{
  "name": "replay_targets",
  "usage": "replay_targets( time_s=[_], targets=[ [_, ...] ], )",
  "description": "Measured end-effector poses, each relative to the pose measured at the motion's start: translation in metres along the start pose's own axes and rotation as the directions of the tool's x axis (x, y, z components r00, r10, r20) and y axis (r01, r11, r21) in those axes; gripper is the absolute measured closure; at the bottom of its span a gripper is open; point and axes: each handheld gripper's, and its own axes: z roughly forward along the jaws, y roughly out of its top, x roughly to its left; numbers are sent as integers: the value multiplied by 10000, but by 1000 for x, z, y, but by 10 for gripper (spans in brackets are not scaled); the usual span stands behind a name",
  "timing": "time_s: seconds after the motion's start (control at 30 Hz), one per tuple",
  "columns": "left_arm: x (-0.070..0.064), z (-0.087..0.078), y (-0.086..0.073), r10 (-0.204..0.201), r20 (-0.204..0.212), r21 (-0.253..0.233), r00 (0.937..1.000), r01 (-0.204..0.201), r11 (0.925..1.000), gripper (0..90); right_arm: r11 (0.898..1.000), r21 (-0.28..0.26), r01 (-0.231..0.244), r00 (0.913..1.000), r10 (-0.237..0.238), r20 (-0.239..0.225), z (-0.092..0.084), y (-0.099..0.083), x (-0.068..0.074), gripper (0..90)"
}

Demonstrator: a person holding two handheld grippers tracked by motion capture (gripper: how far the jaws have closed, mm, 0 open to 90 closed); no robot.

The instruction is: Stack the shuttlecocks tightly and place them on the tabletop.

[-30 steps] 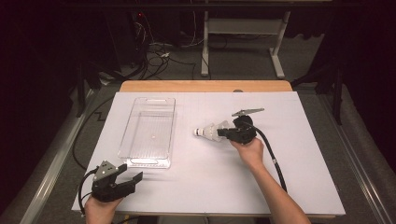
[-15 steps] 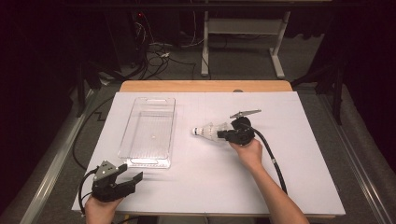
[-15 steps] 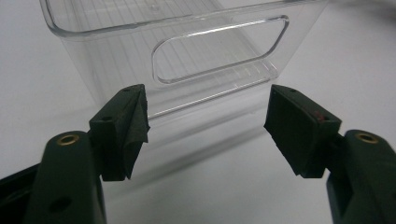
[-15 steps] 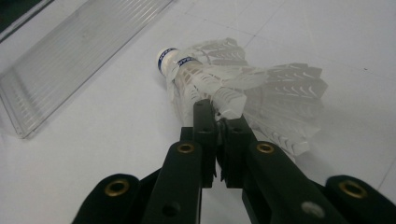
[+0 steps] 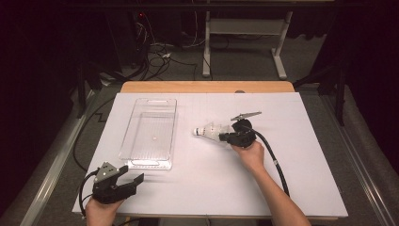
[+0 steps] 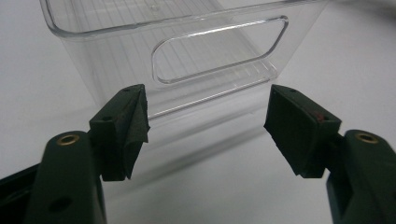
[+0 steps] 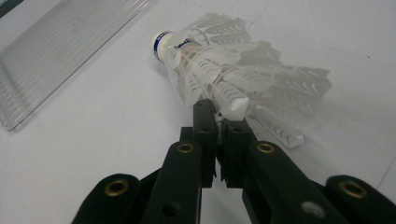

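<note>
A white feather shuttlecock (image 5: pixel 208 130) lies level near the middle of the white table, its cork tip with a blue band (image 7: pixel 162 43) pointing toward the tray. My right gripper (image 5: pixel 224 136) is shut on the shuttlecock's feather skirt (image 7: pixel 219 70); the jaws (image 7: pixel 217 109) pinch the feather ends. A clear plastic tray (image 5: pixel 126 141) stands empty at the left. My left gripper (image 5: pixel 132 176) rests near the table's front left corner. Its jaws are wide open (image 6: pixel 208 126) and face the tray's near end wall (image 6: pixel 187 42) with nothing between them.
A white sheet (image 5: pixel 301 155) covers the table, with a wooden edge (image 5: pixel 207 87) at the back. The right gripper's black cable (image 5: pixel 275 162) trails toward the front right. Beyond the table are a dark floor, loose cables and a metal frame (image 5: pixel 244 28).
My right gripper with the shuttlecock has shifted slightly left, toward the tray. The left gripper has stayed where it was.
</note>
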Motion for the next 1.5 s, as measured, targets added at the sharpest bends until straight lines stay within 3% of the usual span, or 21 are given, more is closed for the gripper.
replay_targets(
  time_s=[0.73,1.03,1.5],
  targets=[
    [0,0,0,30,-1,12,10000,-30,10000,310,9999,60,-128,9997,127,189,2,-1,-3,797],
    [0,0,0,13,25,19,10000,-13,10000,310,9998,187,-42,9981,30,612,-1,-1,-1,699],
    [2,-1,-1,-68,109,17,9999,68,10000,310,9998,168,144,9969,-157,765,-13,-1,2,582]
  ],
)
